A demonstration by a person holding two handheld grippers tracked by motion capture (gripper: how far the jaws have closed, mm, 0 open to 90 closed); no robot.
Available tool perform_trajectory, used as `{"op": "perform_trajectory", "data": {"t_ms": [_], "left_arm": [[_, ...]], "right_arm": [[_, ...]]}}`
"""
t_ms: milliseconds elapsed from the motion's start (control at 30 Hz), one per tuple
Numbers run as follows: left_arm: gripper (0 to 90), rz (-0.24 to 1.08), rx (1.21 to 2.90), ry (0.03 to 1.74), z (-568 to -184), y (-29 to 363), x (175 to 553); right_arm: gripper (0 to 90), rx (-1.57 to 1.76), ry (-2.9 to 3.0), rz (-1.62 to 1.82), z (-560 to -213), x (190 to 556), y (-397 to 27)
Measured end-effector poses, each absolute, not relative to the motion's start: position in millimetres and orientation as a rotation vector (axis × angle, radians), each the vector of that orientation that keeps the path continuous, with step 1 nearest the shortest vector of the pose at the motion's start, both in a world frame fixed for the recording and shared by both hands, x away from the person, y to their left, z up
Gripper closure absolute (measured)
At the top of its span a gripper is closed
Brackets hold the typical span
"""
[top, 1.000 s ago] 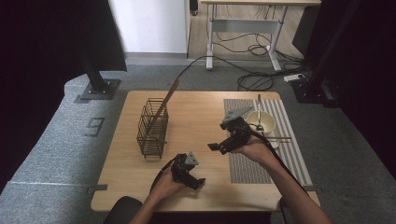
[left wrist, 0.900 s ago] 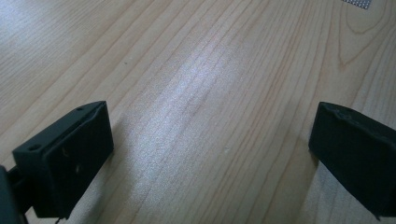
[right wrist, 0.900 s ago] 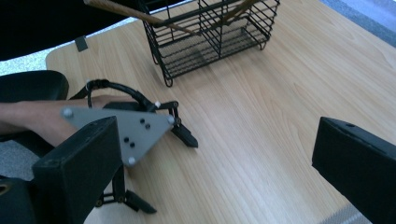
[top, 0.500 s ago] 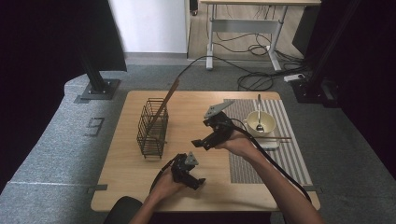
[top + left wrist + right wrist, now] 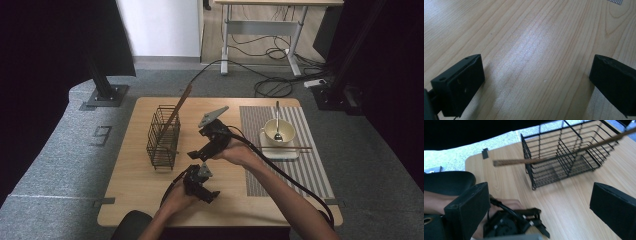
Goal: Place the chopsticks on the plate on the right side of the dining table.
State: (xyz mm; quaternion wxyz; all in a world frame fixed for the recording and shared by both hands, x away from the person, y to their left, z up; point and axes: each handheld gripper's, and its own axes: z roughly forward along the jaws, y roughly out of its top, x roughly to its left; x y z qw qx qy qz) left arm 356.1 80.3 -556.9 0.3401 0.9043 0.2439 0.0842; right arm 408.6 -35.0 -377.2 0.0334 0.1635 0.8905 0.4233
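Your right gripper (image 5: 196, 154) hangs over the middle of the pale wooden table (image 5: 130, 185), just beside the black wire basket (image 5: 163, 136) and pointed toward it. In the right gripper view its 2 black jaws stand wide apart with nothing between them; past them you see the basket's open mesh (image 5: 566, 152) and the long thin brown wooden stick (image 5: 564, 155) that lies across its rim.

In the high view that stick (image 5: 175, 111) leans out of the basket, tilted up toward the far side of the table, and the basket stands upright on the left half of the tabletop. The stick and the basket are apart from both of your grippers.

Your left gripper (image 5: 212, 195) sits low near the front edge of the table, below the right one. In the left gripper view its 2 jaws are spread wide as well, holding nothing, with bare wood grain (image 5: 534, 57) between them. The right gripper view also catches your left hand (image 5: 506, 206) wrapped around that gripper.

Off to the right, well apart from both grippers, a grey striped placemat (image 5: 310, 170) carries a white square plate (image 5: 280, 152) with a cream round bowl (image 5: 272, 131) on it; 1 metal spoon (image 5: 278, 125) stands in the bowl, and another thin brown stick (image 5: 287, 147) lies across the plate.
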Motion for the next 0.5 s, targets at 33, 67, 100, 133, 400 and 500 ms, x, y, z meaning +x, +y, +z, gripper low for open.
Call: {"op": "perform_trajectory", "data": {"t_ms": [33, 67, 100, 133, 400, 500], "left_arm": [[0.0, 0.219, 2.352, 0.634, -556.9, 80.3, 356.2], [0.0, 0.219, 2.352, 0.635, -557.0, 80.2, 356.1], [0.0, 0.219, 2.352, 0.634, -557.0, 80.2, 356.1], [0.0, 0.219, 2.352, 0.635, -557.0, 80.2, 356.1], [0.0, 0.219, 2.36, 0.628, -556.6, 80.5, 356.2], [0.0, 0.219, 2.356, 0.63, -556.9, 80.3, 355.9]], "right_arm": [[2.2, 0.494, 2.745, 1.305, -377.1, 408.2, -31.9], [2.1, 0.486, 2.749, 1.3, -376.9, 407.9, -28.9], [2.2, 0.479, 2.751, 1.298, -376.7, 407.6, -25.5], [2.5, 0.468, 2.755, 1.298, -376.4, 407.4, -22.1], [7.7, 0.431, 2.788, 1.298, -382.9, 407.0, 3.0], [10.9, 0.432, 2.804, 1.276, -389.5, 409.0, 11.2]]}}
